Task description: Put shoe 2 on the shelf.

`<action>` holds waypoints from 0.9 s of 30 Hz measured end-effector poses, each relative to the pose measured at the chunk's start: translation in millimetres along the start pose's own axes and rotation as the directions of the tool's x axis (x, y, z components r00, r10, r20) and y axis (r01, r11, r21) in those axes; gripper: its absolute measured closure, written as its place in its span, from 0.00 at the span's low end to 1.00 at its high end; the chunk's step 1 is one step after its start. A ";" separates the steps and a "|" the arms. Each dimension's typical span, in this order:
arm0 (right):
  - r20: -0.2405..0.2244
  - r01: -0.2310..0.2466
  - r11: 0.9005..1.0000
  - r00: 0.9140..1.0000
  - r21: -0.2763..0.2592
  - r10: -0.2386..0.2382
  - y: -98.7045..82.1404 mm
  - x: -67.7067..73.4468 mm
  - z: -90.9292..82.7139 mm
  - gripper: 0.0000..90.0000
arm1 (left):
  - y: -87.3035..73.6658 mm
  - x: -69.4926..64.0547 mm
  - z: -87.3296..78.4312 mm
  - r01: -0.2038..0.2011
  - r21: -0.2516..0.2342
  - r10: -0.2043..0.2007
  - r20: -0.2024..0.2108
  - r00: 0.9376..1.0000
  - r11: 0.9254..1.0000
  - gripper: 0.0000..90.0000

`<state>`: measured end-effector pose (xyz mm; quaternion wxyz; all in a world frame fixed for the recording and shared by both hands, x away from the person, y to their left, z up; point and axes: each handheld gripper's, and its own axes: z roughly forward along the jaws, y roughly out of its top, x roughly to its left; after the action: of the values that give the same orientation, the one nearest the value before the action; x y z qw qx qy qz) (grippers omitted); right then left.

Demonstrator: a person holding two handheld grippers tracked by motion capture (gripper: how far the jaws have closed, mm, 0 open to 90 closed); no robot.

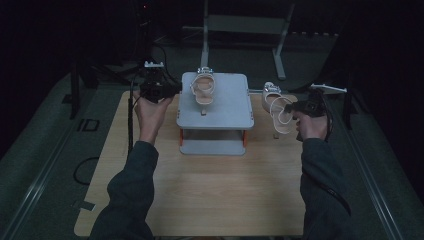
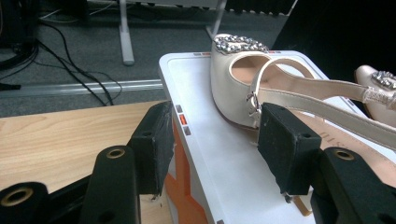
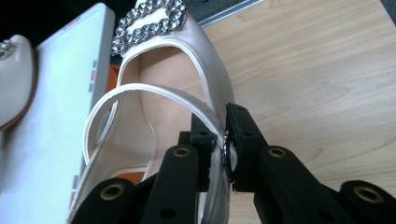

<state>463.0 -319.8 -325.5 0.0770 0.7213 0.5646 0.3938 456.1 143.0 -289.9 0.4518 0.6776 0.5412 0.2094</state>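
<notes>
Two grippers | left gripper (image 2: 212, 144): jaws wide apart, holding nothing, astride grey stand's (image 2: 205, 116) edge beside cream shoe (image 2: 243, 88) | right gripper (image 3: 223, 149): jaws clamped on second shoe's strap (image 3: 208, 114) at its buckle

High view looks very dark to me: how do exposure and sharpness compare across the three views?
High view: underexposed, surroundings almost black, though the pale grey two-tier stand and light wooden tabletop stay readable. Left gripper view: well lit; the cream slingback shoe with a rhinestone buckle is sharp, floor cables softer. Right gripper view: bright, crisp on the second cream shoe's strap; no strong glare.
</notes>
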 end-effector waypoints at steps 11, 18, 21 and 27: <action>-0.011 0.028 0.999 1.000 -0.017 -0.028 10.2 23.6 -7.7 0.92 | -0.9 -2.4 1.0 -0.005 0.002 0.005 0.002 1.000 1.000 0.51; -0.017 0.040 0.999 0.999 -0.024 -0.040 17.9 37.9 -11.4 0.92 | -1.0 -4.4 1.9 -0.004 0.002 0.004 0.007 1.000 1.000 0.51; -0.020 0.043 0.999 0.999 -0.026 -0.044 20.3 44.5 -12.1 0.92 | -1.3 -4.6 2.2 -0.003 0.003 0.003 0.009 1.000 1.000 0.51; -0.027 0.053 0.998 0.998 -0.018 -0.053 22.8 57.9 -9.8 0.92 | -1.8 -6.8 2.9 -0.005 0.003 0.005 0.015 1.000 1.000 0.51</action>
<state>476.8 -280.4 -278.3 0.0859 0.6999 0.5810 0.4064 455.2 135.6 -291.5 0.4543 0.6810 0.5365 0.2046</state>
